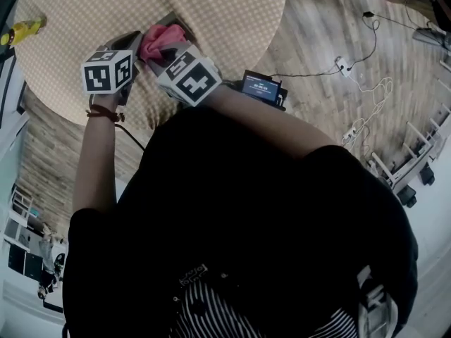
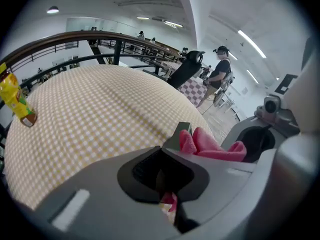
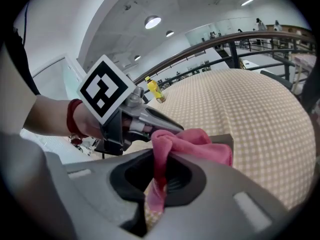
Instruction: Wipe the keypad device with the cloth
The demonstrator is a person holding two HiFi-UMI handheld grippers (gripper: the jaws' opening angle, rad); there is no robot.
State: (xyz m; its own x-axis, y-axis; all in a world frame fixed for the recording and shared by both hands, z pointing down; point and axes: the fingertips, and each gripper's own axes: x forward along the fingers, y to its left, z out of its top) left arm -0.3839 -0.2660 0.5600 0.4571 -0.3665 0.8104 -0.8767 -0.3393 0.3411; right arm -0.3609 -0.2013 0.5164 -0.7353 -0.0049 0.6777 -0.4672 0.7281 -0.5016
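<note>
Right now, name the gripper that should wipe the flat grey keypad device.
Right. The right gripper pinches the crumpled pink cloth lying on the grey keypad device; the left gripper, jaws together, sits at its edge.

An even, bright indoor light is cast from ceiling lamps [image 3: 152, 21] and strip lights [image 2: 252, 44], and only faint shadows are thrown on the counter [image 1: 232, 20]; the lower half of the head view is left dark by black clothing [image 1: 246, 224]. Strong fisheye bending is seen in all three views, with railings [image 2: 75, 36] curved and the corners of both gripper views vignetted to black. The near bodies of the left gripper [image 2: 162, 151] and right gripper [image 3: 160, 154] are rendered soft and out of focus, while distant areas are washed out.
</note>
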